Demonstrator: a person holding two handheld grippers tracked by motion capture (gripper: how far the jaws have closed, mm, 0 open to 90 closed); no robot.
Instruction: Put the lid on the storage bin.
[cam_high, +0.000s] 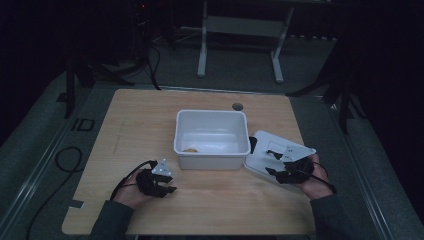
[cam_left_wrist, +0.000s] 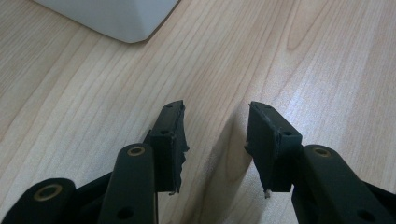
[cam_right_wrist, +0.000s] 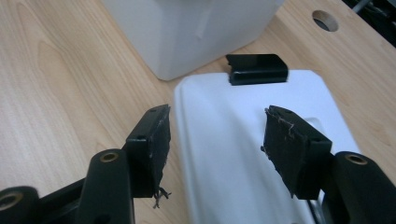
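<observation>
A white plastic bin (cam_high: 212, 137) stands in the middle of the wooden table (cam_high: 135, 120), with a small yellowish item (cam_high: 190, 149) on its floor. To the bin's right lies its white lid (cam_high: 260, 145), which carries a black clip (cam_right_wrist: 258, 69) at its far end. My right gripper (cam_high: 272, 162) hovers open over the lid's (cam_right_wrist: 243, 154) near end, one jaw above the bare wood beside the lid's edge and the other above the lid itself. My left gripper (cam_high: 170, 184) is open over bare wood in front of the bin's left corner (cam_left_wrist: 116, 18), with nothing between its jaws.
A round cable hole (cam_high: 237, 106) is cut into the table behind the bin. A black cable (cam_high: 67, 160) lies on the floor to the left. The legs of a white table (cam_high: 202, 55) stand beyond the far edge.
</observation>
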